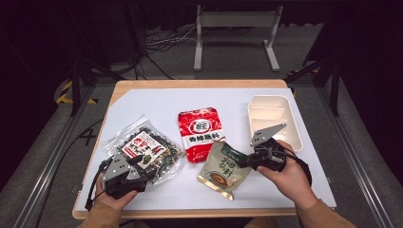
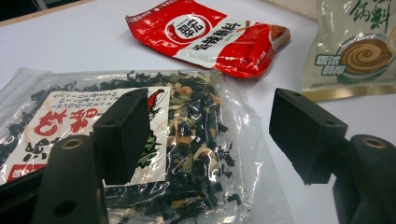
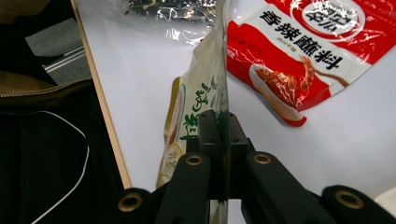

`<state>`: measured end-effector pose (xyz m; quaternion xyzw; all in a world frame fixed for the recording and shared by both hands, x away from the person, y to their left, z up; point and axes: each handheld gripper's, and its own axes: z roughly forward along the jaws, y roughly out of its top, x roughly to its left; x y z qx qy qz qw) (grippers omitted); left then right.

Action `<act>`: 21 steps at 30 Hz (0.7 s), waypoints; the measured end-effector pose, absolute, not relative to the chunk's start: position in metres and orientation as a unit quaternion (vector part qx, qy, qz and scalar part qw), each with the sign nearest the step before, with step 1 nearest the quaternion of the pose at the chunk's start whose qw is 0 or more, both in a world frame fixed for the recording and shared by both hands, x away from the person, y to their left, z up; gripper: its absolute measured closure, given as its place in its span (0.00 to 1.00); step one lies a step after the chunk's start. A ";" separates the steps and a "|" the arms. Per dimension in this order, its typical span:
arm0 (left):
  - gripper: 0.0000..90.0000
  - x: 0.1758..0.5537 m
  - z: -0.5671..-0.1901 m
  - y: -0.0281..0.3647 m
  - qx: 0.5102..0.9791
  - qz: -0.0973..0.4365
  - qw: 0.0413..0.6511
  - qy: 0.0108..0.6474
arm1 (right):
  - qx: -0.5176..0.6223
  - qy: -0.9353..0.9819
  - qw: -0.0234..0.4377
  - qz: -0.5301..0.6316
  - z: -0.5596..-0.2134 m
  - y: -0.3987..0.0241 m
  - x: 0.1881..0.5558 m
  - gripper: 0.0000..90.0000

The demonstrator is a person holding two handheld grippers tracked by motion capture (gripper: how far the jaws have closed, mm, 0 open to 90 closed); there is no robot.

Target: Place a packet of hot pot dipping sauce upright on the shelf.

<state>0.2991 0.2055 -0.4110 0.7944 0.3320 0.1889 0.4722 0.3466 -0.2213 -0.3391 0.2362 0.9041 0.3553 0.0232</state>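
A clear bag of dark dried seaweed point(image 1: 147, 149) point(image 2: 177, 154) with a red-and-white label lies at the table's left. My left gripper point(image 1: 138, 166) point(image 2: 210, 135) hovers over its near right part, open, jaws set wide with nothing between them. A red sauce packet point(image 1: 199, 134) point(image 2: 210, 35) point(image 3: 317, 51) lies flat in the middle. My right gripper point(image 1: 244, 160) point(image 3: 223, 133) is shut on the top edge of a pale green and gold pouch point(image 1: 224, 170) point(image 3: 196, 102) point(image 2: 357, 46), which hangs tilted, its lower end toward the table's front.
A cream divided tray point(image 1: 274, 118) sits at the right, just behind my right hand. The table's wooden front edge point(image 1: 190, 213) runs close under both hands. A white metal stand point(image 1: 235, 35) is on the floor beyond the table.
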 end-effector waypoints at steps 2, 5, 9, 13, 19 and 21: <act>0.33 0.299 -0.411 0.205 0.795 0.189 0.472 0.332 | 0.227 0.908 0.031 0.351 -0.333 -0.221 0.345 1.00; 0.33 0.299 -0.411 0.205 0.794 0.188 0.473 0.333 | 0.217 0.911 0.040 0.348 -0.329 -0.220 0.344 1.00; 0.33 0.299 -0.411 0.206 0.793 0.188 0.474 0.334 | 0.204 0.916 0.055 0.341 -0.322 -0.220 0.343 1.00; 0.33 0.299 -0.411 0.206 0.794 0.190 0.473 0.332 | 0.194 0.918 0.070 0.339 -0.314 -0.220 0.342 1.00; 0.33 0.299 -0.411 0.206 0.793 0.191 0.473 0.333 | 0.187 0.919 0.083 0.338 -0.305 -0.221 0.342 1.00; 0.33 0.299 -0.411 0.206 0.793 0.191 0.473 0.333 | 0.185 0.918 0.089 0.339 -0.299 -0.221 0.342 1.00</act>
